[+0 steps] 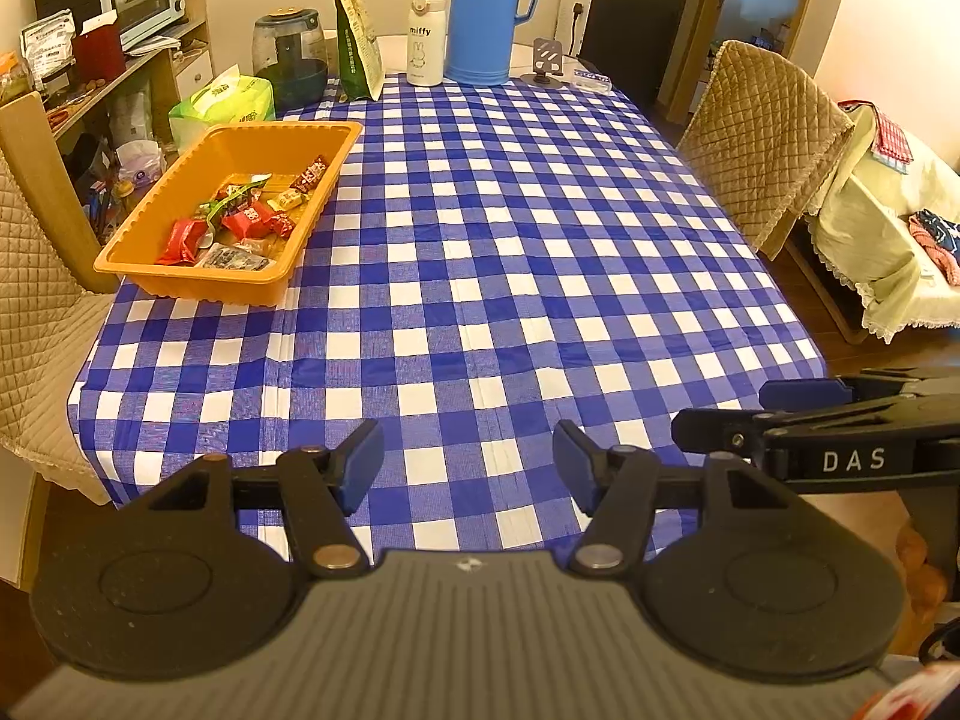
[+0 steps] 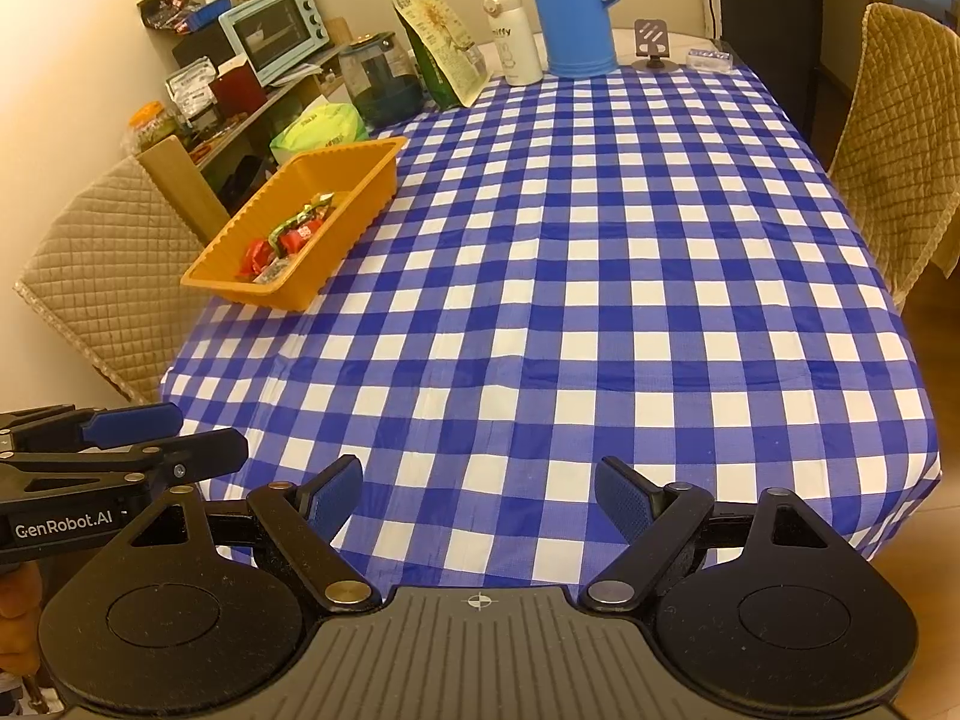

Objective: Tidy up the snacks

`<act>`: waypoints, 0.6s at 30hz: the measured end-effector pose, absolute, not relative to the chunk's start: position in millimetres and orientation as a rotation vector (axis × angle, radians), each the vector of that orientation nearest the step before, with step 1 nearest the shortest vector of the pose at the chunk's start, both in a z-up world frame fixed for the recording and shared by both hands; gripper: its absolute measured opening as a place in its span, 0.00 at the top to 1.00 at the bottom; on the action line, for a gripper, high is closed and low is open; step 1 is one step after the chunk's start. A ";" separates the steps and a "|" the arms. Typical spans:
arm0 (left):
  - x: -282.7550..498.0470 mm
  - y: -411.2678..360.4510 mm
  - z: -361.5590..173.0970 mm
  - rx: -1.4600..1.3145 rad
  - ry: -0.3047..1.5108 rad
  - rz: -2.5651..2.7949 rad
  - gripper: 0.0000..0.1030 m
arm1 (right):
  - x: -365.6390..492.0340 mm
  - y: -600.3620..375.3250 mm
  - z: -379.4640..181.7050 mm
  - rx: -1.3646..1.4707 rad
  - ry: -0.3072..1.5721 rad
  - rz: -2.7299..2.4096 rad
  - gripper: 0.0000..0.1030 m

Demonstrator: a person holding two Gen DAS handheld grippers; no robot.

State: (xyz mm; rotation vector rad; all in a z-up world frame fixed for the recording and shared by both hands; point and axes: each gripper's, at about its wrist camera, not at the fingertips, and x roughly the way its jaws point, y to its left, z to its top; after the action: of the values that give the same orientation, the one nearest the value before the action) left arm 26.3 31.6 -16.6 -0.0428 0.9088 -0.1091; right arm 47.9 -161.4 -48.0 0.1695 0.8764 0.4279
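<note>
Snacks (image 1: 240,222) lie in the orange tray (image 1: 156,204) at the table's left edge. I hold left gripper (image 1: 468,468) and right gripper (image 2: 480,504) open, empty. Nudging that tray could tip it off.

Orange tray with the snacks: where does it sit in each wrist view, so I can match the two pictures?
Left wrist: orange tray sits left of centre, at the table's left edge, wrapped snacks inside.
Right wrist: orange tray sits left of centre, at the same table edge.
Shared landmark: the blue jug stands at the far end of the table in both views.
</note>
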 end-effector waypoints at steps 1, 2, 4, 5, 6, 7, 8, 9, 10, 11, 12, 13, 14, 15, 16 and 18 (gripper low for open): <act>26.3 32.0 -16.7 -0.043 0.908 -0.110 0.42 | 47.9 -161.3 -47.8 0.169 0.877 0.429 0.18; 26.3 32.0 -16.7 -0.043 0.908 -0.110 0.42 | 47.6 -160.8 -47.6 0.169 0.877 0.428 0.18; 26.5 32.3 -16.9 -0.043 0.908 -0.110 0.42 | 47.5 -159.8 -47.4 0.167 0.878 0.430 0.18; 26.5 32.3 -16.9 -0.044 0.909 -0.110 0.42 | 47.7 -159.5 -47.3 0.166 0.879 0.430 0.18; 26.5 32.1 -16.8 -0.044 0.909 -0.110 0.42 | 48.0 -159.1 -47.3 0.166 0.879 0.430 0.18; 26.7 32.6 -17.0 -0.042 0.908 -0.110 0.42 | 47.9 -159.1 -47.4 0.167 0.879 0.429 0.18; 26.8 32.5 -17.0 -0.043 0.909 -0.110 0.42 | 47.9 -159.1 -47.5 0.167 0.878 0.430 0.18; 26.9 32.4 -17.1 -0.043 0.909 -0.110 0.42 | 48.1 -159.0 -47.5 0.167 0.878 0.430 0.18; 27.3 32.7 -17.0 -0.043 0.909 -0.110 0.42 | 48.3 -159.1 -47.6 0.166 0.878 0.430 0.18; 27.3 32.6 -16.9 -0.042 0.908 -0.111 0.42 | 48.2 -159.0 -47.7 0.167 0.878 0.430 0.18; 27.7 32.7 -17.0 -0.042 0.908 -0.111 0.42 | 48.5 -159.0 -47.7 0.167 0.879 0.430 0.18; 27.9 32.7 -17.1 -0.043 0.909 -0.110 0.42 | 48.5 -158.9 -47.7 0.167 0.878 0.430 0.18; 28.0 32.6 -17.1 -0.042 0.909 -0.110 0.42 | 48.6 -158.9 -47.7 0.167 0.878 0.430 0.18; 28.3 32.7 -17.1 -0.043 0.909 -0.111 0.42 | 48.8 -158.8 -47.7 0.167 0.879 0.430 0.18; 28.2 32.5 -17.0 -0.042 0.909 -0.110 0.42 | 49.0 -158.8 -47.7 0.167 0.879 0.430 0.18; 28.7 32.6 -17.0 -0.043 0.909 -0.110 0.42 | 49.2 -158.7 -47.8 0.167 0.878 0.430 0.18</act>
State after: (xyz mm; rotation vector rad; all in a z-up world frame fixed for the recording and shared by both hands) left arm 28.7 32.6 -17.0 -0.0429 0.9088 -0.1099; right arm 49.2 -158.7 -47.8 0.1670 0.8785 0.4303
